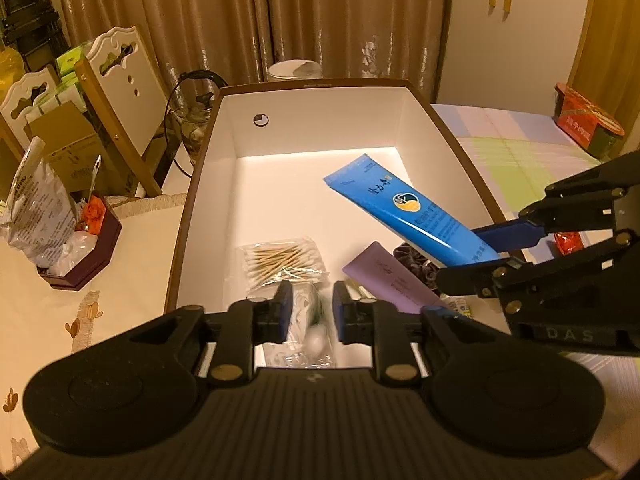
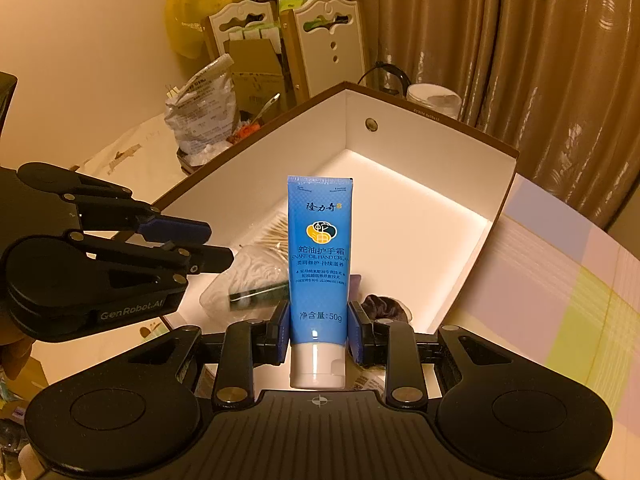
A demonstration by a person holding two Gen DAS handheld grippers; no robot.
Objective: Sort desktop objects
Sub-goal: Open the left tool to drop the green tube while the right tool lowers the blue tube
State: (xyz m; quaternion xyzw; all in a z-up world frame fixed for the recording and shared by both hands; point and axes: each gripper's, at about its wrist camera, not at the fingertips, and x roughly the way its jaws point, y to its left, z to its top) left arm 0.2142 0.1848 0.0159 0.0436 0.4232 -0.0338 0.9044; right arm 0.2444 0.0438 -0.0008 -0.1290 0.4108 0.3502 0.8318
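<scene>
A brown box with white inside (image 1: 312, 85) (image 2: 420, 152) stands open on the table. On its floor lie a pack of cotton swabs (image 1: 282, 262) (image 2: 276, 236), a purple tube (image 1: 390, 276) and a dark scrunchie (image 1: 424, 272) (image 2: 380, 304). My right gripper (image 2: 318, 312) (image 1: 464, 258) is shut on a blue hand cream tube (image 2: 320, 248) (image 1: 400, 208), holding it over the box's near right corner with its white cap towards the camera. My left gripper (image 1: 312, 292) (image 2: 218, 244) hangs over the box's near edge, its pads apart. A blurred clear bag with a dark item (image 1: 310, 320) (image 2: 248, 280) is below its fingers, loose.
A purple hexagonal box stuffed with plastic bags (image 1: 86, 252) sits on the table to the left. White chairs (image 1: 124, 92) and cartons stand behind it. A red box (image 1: 588, 120) and a small red wrapped item (image 1: 568, 242) lie to the right. A white jar (image 1: 294, 70) is behind the box.
</scene>
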